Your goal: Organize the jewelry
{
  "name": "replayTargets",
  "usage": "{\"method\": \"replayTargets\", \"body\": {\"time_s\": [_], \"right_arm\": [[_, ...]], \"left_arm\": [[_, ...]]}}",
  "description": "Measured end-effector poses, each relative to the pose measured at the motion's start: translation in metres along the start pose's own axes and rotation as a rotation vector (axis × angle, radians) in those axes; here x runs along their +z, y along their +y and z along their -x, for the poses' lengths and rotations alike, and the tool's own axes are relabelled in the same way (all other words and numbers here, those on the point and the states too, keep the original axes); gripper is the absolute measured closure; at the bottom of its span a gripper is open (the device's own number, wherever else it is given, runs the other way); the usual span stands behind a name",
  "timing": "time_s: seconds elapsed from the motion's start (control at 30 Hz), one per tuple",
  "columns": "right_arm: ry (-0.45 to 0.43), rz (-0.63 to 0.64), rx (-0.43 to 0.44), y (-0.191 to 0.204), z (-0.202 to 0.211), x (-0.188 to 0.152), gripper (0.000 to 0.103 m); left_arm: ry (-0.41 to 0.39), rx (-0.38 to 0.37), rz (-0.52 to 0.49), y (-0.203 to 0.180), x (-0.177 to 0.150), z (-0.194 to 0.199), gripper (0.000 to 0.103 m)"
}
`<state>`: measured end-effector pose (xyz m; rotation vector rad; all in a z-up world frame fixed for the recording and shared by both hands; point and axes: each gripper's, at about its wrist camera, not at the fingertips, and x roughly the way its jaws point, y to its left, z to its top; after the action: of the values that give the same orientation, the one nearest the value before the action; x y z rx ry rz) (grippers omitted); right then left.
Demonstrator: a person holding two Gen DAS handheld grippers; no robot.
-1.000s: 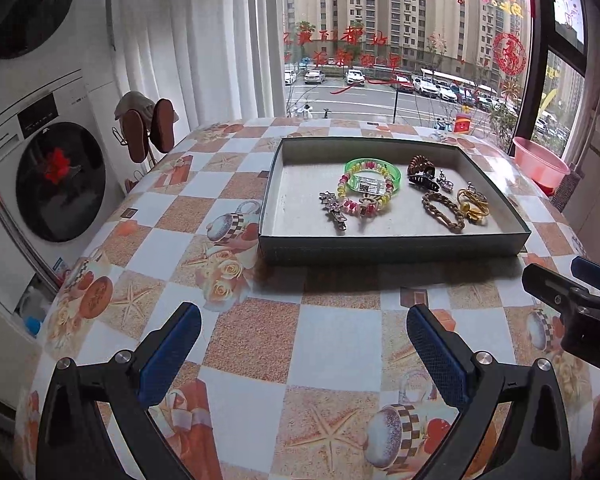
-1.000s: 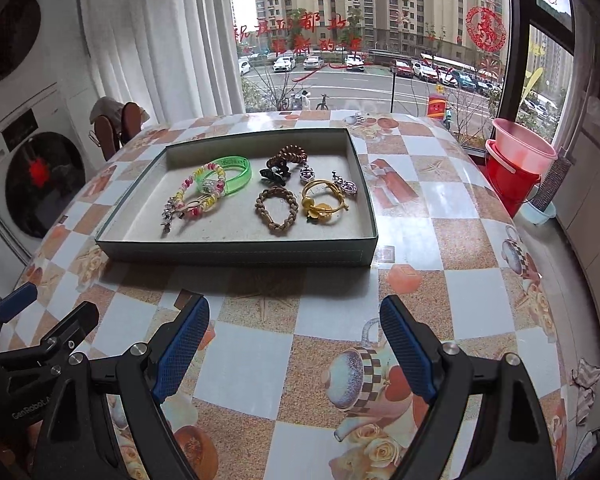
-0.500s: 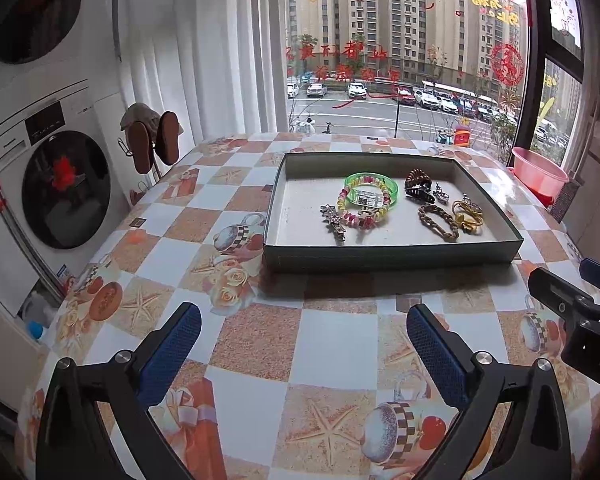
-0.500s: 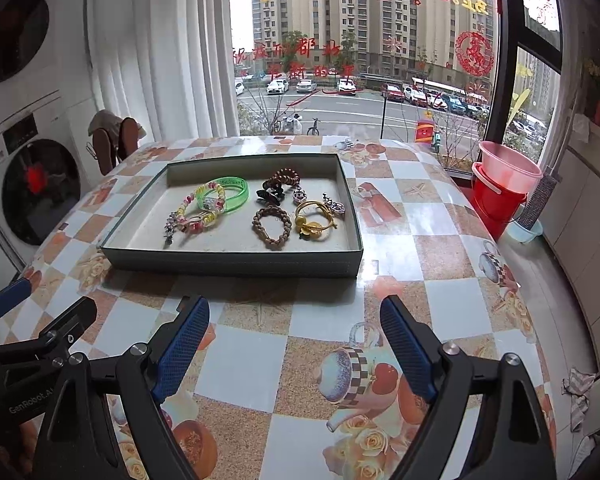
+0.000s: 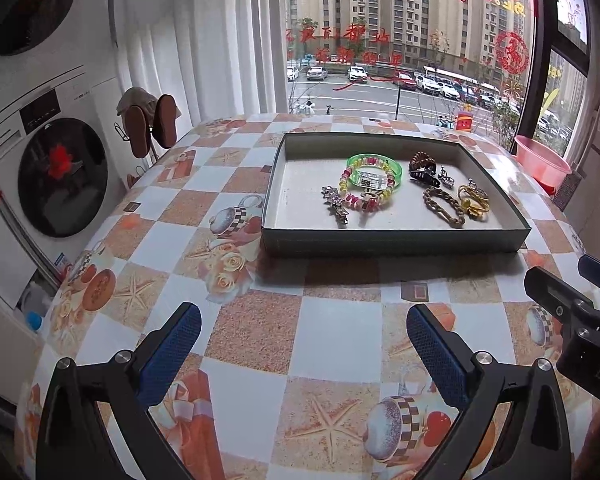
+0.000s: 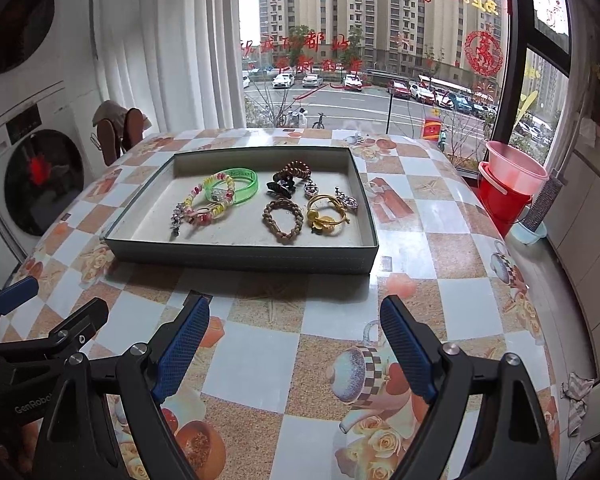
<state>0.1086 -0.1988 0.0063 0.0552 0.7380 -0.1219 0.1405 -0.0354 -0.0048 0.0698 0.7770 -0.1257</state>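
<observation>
A grey shallow tray (image 5: 392,242) (image 6: 240,258) sits on the checkered table. It holds a green bangle (image 5: 374,170) (image 6: 236,184), a beaded bracelet (image 5: 364,196) (image 6: 208,204), a silver clip (image 5: 336,204), a brown braided bracelet (image 5: 444,206) (image 6: 283,220), a gold bracelet (image 5: 474,202) (image 6: 326,214) and a brown hair claw (image 5: 422,166) (image 6: 288,178). My left gripper (image 5: 304,340) is open and empty, short of the tray. My right gripper (image 6: 294,334) is open and empty, also short of the tray.
A washing machine (image 5: 56,176) stands left of the table. Slippers hang on a rack (image 5: 150,126) by the curtain. Red and pink buckets (image 6: 508,188) stand on the floor at the right. A window is behind the table.
Both grippers have drawn back and risen a little, so the tray looks smaller and farther. Both stay open. The jewelry has not moved.
</observation>
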Motion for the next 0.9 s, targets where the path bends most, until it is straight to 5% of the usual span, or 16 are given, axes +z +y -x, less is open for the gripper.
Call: {"method": "replayTargets", "body": {"time_s": [0.9], "right_arm": [[-0.024,-0.013,0.002,0.0010,0.0032,0.0010,0.014]], "left_arm": [[-0.024,0.003,0.003,0.0007,0.0020,0.0034,0.000]]}}
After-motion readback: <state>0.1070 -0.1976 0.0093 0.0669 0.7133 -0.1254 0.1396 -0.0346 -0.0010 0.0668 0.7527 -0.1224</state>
